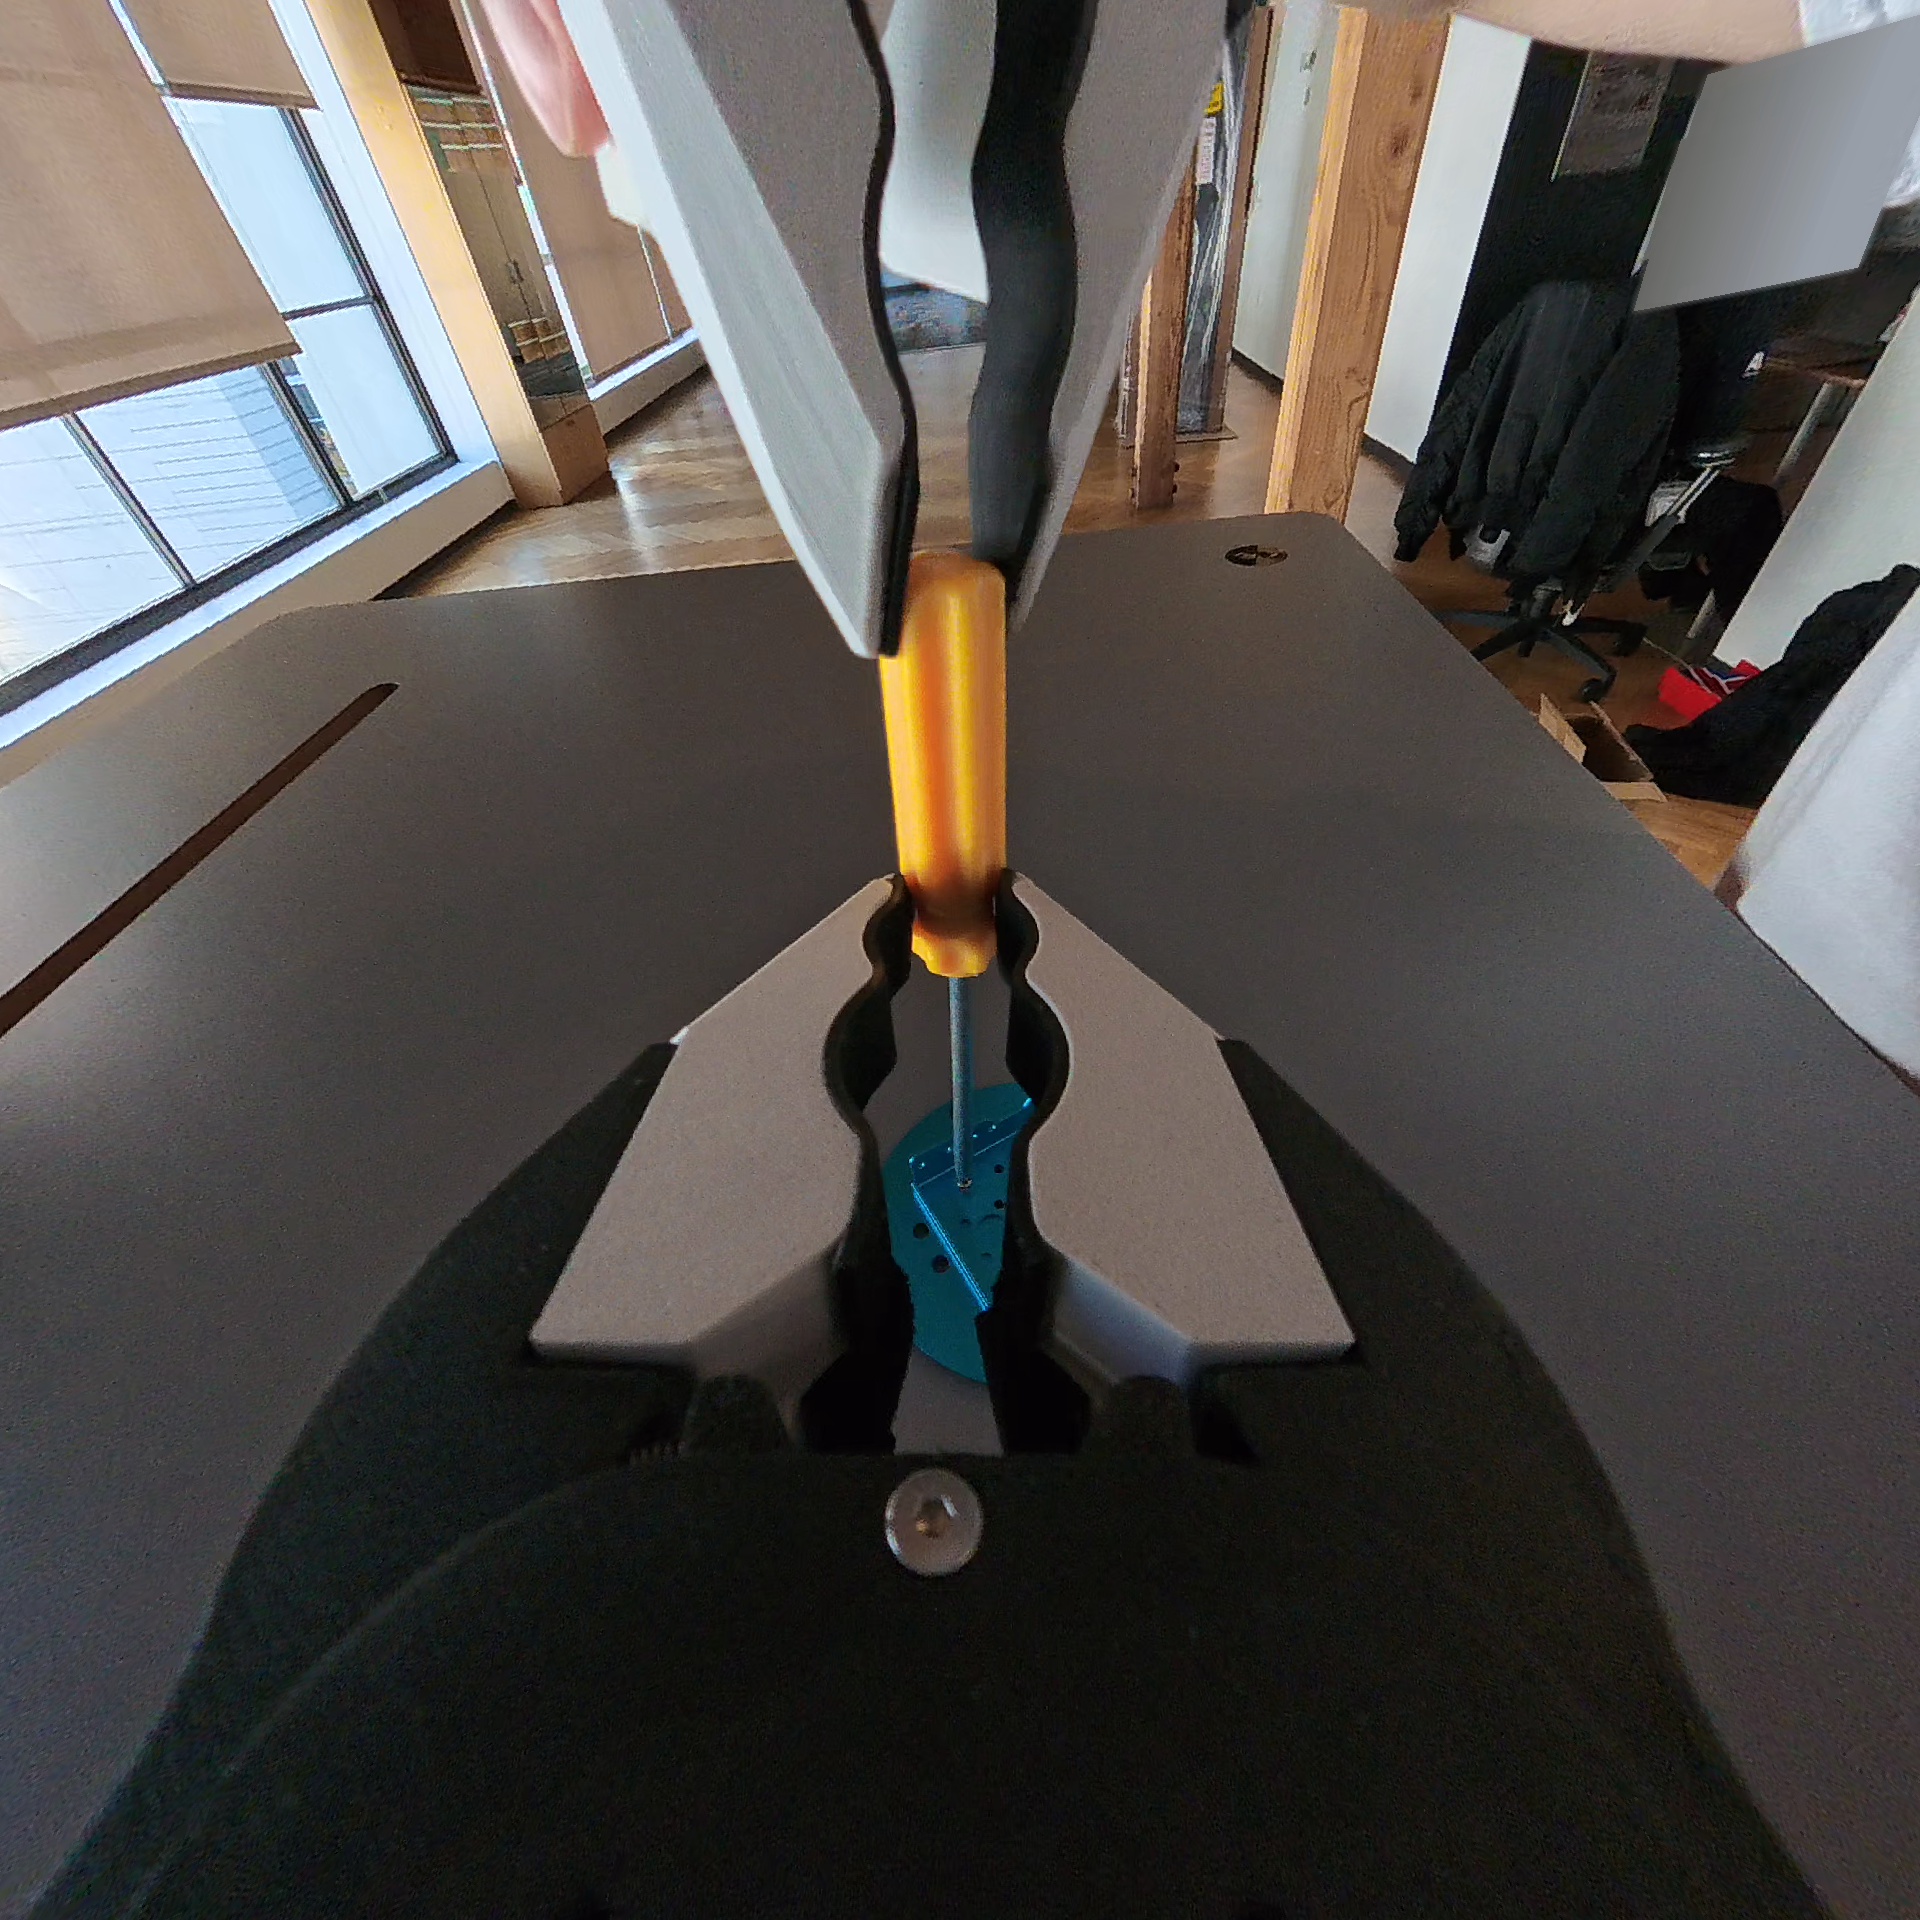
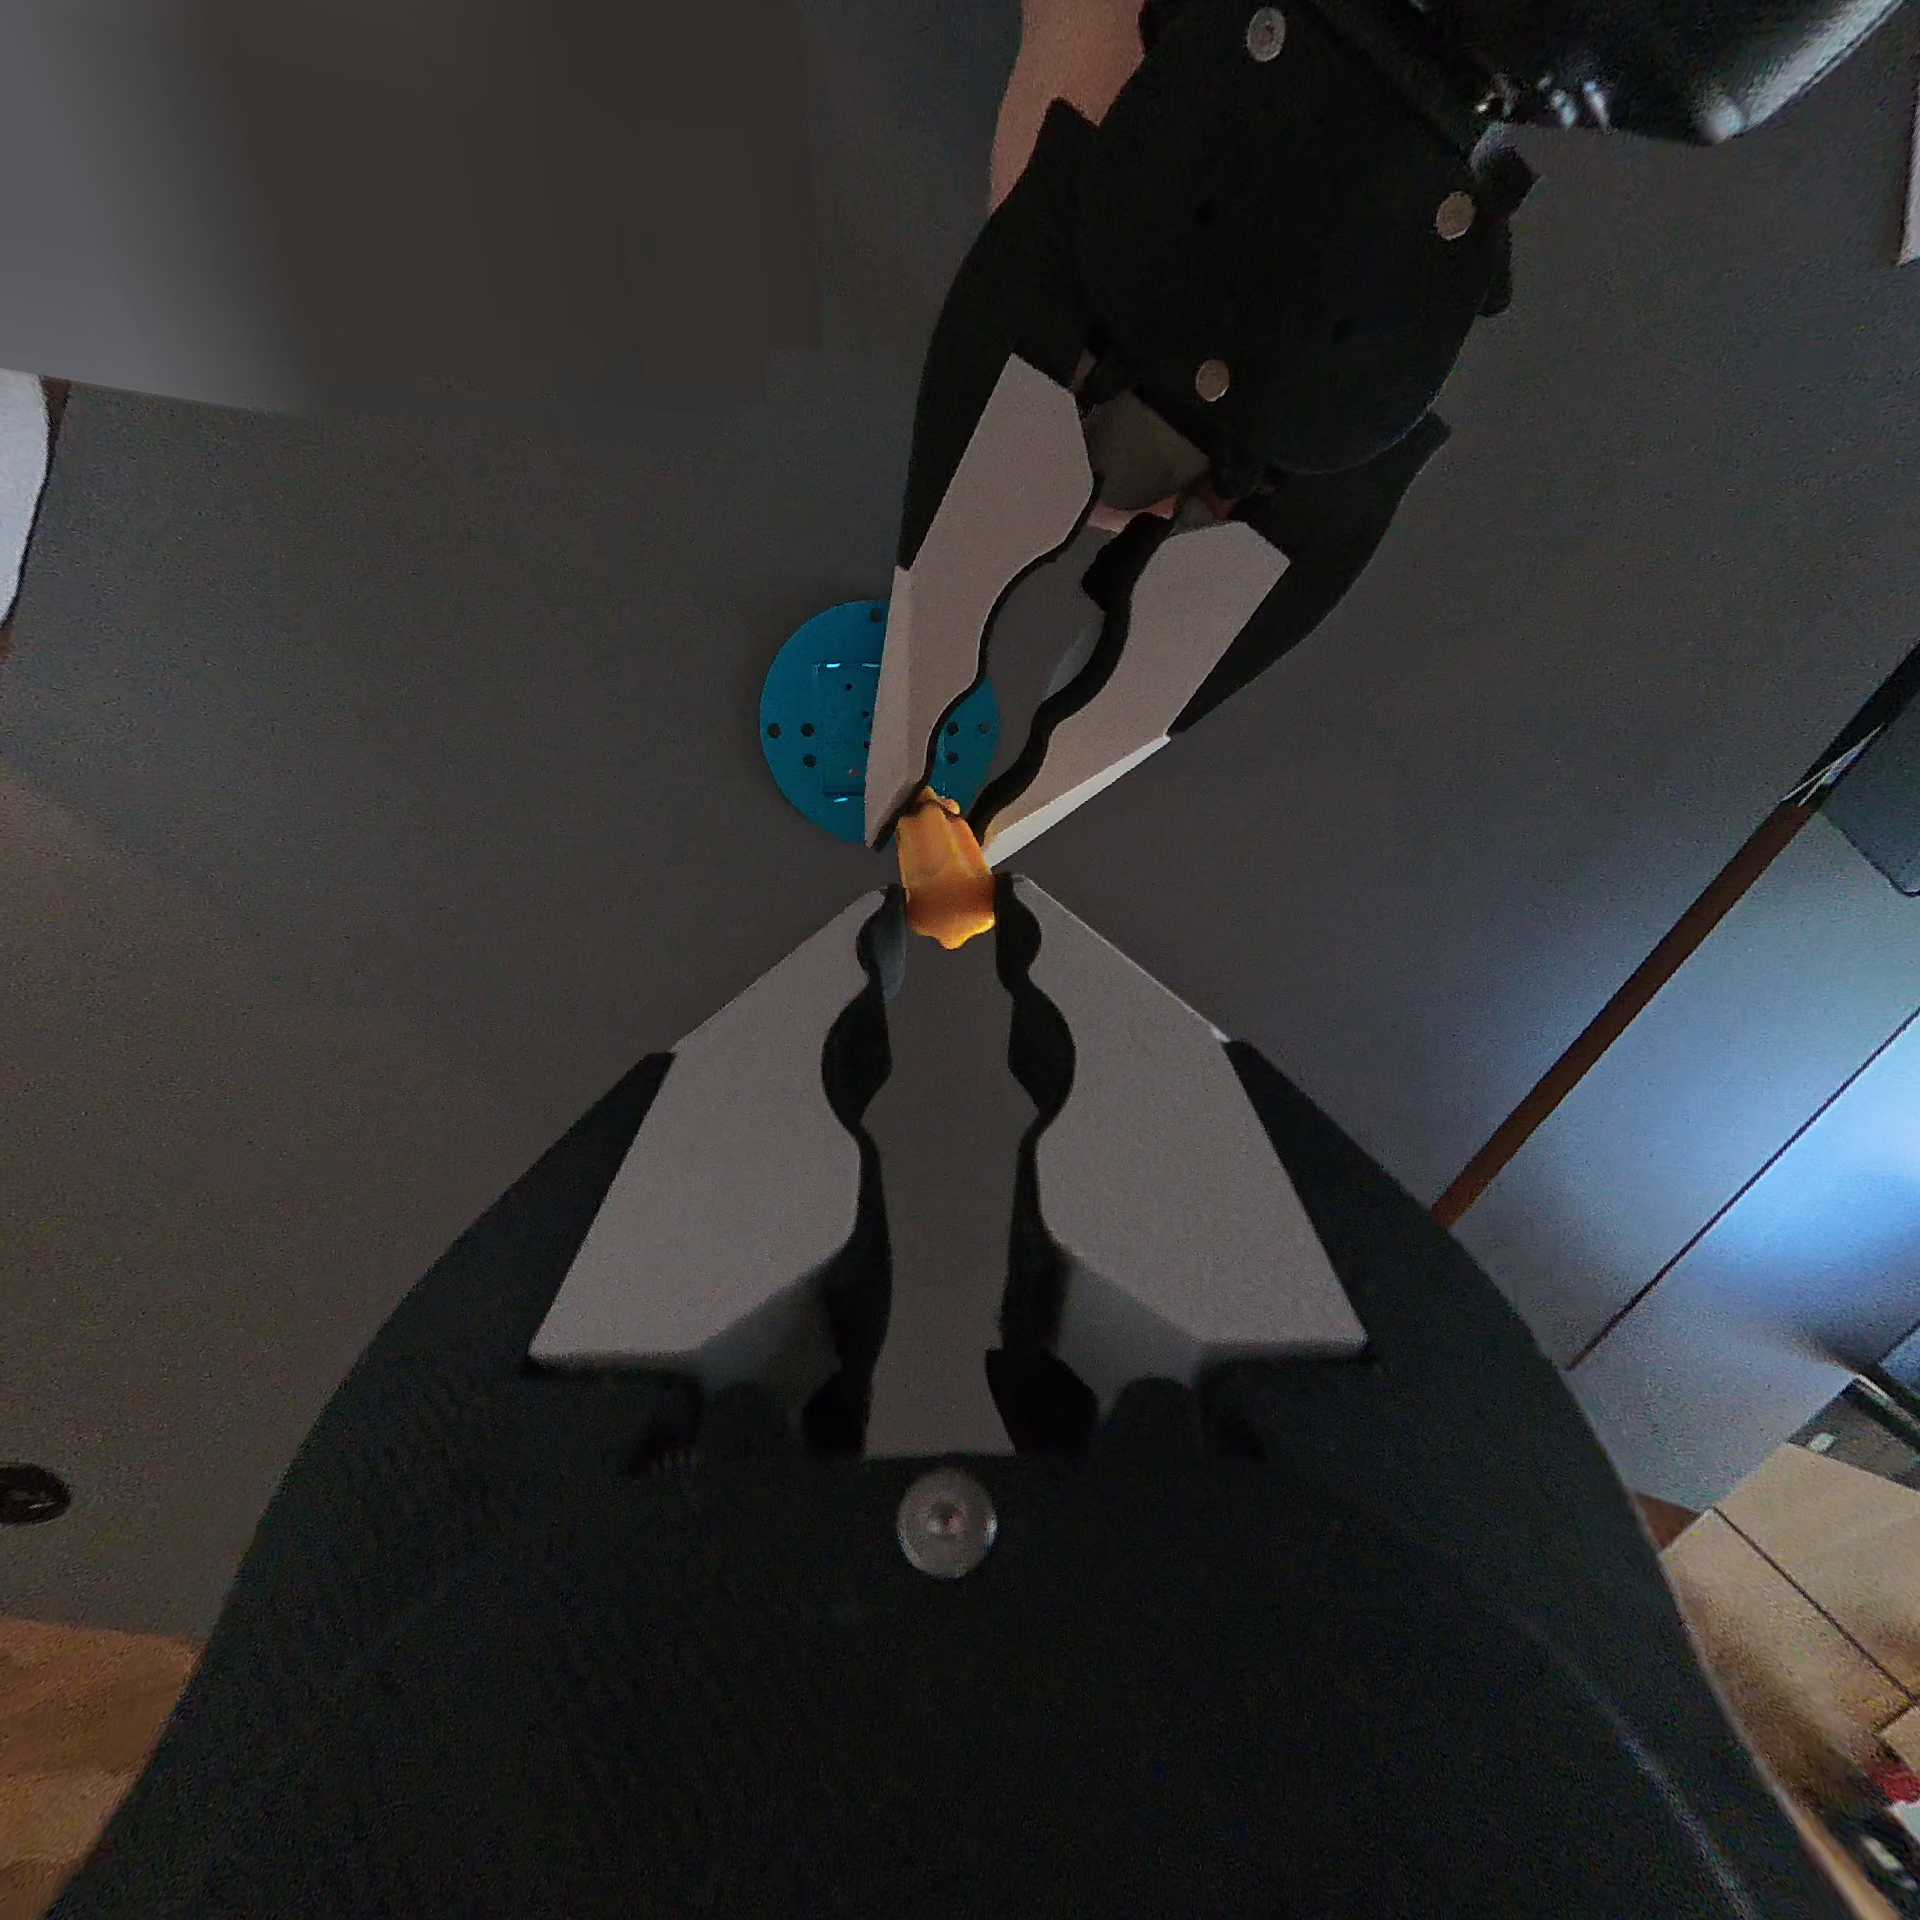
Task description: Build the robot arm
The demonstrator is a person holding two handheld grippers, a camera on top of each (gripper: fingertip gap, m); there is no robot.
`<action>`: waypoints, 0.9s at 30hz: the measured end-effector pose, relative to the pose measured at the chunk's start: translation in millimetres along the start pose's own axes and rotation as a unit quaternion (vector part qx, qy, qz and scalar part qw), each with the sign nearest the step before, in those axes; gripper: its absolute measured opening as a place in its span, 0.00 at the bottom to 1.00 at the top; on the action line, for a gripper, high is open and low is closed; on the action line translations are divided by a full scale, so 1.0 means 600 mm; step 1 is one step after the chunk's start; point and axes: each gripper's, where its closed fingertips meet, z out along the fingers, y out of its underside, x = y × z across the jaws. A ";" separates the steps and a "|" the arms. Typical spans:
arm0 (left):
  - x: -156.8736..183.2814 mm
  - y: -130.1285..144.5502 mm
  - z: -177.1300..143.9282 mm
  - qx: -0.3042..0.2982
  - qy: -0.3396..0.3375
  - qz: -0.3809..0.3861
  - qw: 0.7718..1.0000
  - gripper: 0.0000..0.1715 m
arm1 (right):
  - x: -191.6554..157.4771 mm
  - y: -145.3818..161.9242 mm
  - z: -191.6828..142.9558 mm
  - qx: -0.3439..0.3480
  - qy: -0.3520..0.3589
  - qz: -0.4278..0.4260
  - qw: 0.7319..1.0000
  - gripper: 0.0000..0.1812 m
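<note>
Screwdriver (image 1: 948,769) with an amber handle stands upright over the dark grey table (image 1: 436,831), held at two heights by two grippers. Its thin steel shaft (image 1: 957,1070) runs down to a blue angle bracket (image 1: 961,1205) seated on a blue perforated disc (image 2: 805,717), which lies flat on the table.

Left gripper (image 1: 951,914): clenched on the lower collar of the handle, just above the shaft. Judged purpose: this low grip steadies the tool and keeps the tip centred on the bracket hole. The tip appears to sit in or on a fastener there; the fastener itself is too small to confirm.

Right gripper (image 2: 943,909): clenched on the butt end of the handle, entering from above. In the left wrist view its fingers (image 1: 831,436) close on the top of the handle. Judged purpose: a top grip suits pressing down and turning about the tool's axis.

Right of the table: coats on a chair and boxes on a wooden floor, well apart from the work.
</note>
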 end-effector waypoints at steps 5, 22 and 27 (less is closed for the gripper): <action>-0.003 0.000 0.000 0.001 -0.005 -0.003 1.000 0.08 | 0.004 0.004 0.001 -0.006 -0.003 0.106 0.994 0.08; -0.005 0.000 0.002 0.004 -0.006 -0.010 1.000 0.08 | 0.006 -0.006 0.000 -0.022 0.039 0.155 0.987 0.06; -0.004 0.000 0.003 0.007 -0.005 -0.010 1.000 0.08 | -0.001 0.000 0.004 -0.035 -0.004 0.132 0.991 0.08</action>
